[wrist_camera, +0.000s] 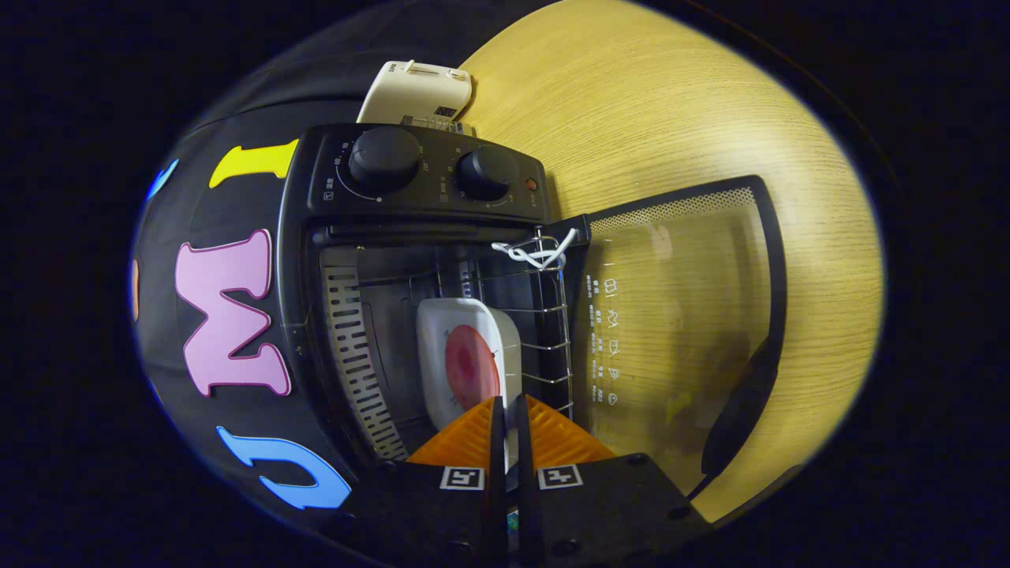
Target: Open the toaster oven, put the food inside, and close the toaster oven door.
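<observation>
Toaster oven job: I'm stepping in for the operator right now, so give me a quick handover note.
Gripper: fingers closed on the rim of the white dish, which carries the round pink food.
Toaster oven: its glass door is swung fully open over the wooden table. The dish is already reaching into the oven cavity, over the wire rack.
Done: door opened, food brought into the oven.
Left: set the dish down on the rack, release, back the fingers out, then close the door by its handle.
</observation>
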`<state>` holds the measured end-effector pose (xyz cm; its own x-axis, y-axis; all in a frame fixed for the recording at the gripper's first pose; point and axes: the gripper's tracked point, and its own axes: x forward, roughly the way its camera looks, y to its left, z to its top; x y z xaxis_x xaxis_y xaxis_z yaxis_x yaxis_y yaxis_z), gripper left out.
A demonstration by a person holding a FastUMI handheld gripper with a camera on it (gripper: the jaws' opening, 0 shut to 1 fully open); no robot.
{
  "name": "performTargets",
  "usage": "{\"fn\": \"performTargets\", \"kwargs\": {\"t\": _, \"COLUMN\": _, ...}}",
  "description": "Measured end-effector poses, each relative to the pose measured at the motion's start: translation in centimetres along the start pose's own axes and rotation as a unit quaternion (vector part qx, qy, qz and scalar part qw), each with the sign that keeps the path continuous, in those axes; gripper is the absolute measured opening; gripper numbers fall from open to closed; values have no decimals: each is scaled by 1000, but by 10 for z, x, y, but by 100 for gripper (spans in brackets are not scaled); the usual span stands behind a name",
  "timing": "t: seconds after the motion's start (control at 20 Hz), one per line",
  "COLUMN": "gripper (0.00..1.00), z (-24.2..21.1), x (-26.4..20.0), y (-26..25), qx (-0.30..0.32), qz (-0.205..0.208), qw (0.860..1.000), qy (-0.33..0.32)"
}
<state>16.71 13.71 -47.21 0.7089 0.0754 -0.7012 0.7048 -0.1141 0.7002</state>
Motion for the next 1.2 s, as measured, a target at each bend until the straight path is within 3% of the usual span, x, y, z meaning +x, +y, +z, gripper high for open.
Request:
{"fn": "performTargets", "kwargs": {"t": 0.1, "gripper": 25, "z": -11, "x": -16, "y": 3, "qx": 1, "qz": 5, "qw": 1000, "qy": 24}}
{"fn": "performTargets", "kwargs": {"t": 0.2, "gripper": 58, "z": -21, "x": -31, "y": 3, "qx": -12, "qz": 4, "qw": 998, "qy": 54}}
{"fn": "performTargets", "kwargs": {"t": 0.25, "gripper": 84, "z": -21, "x": -39, "y": 1, "qx": -28, "qz": 1, "qw": 997, "qy": 66}}
{"fn": "performTargets", "kwargs": {"t": 0.35, "gripper": 99, "z": -18, "x": -59, "y": -1, "qx": -70, "qz": 7, "qw": 995, "qy": 76}}
{"fn": "performTargets", "kwargs": {"t": 0.55, "gripper": 98, "z": -7, "x": -101, "y": -13, "qx": -146, "qz": 14, "qw": 984, "qy": 99}}
{"fn": "performTargets", "kwargs": {"t": 0.75, "gripper": 98, "z": 5, "x": -144, "y": -31, "qx": -303, "qz": 25, "qw": 947, "qy": 105}}
{"fn": "performTargets", "kwargs": {"t": 0.85, "gripper": 98, "z": 11, "x": -158, "y": -46, "qx": -387, "qz": 17, "qw": 917, "qy": 100}}
{"fn": "performTargets", "kwargs": {"t": 1.0, "gripper": 99, "z": 24, "x": -165, "y": -67, "qx": -507, "qz": -4, "qw": 858, "qy": 81}}
{"fn": "performTargets", "kwargs": {"t": 1.2, "gripper": 98, "z": 19, "x": -163, "y": -95, "qx": -609, "qz": -30, "qw": 789, "qy": 77}}
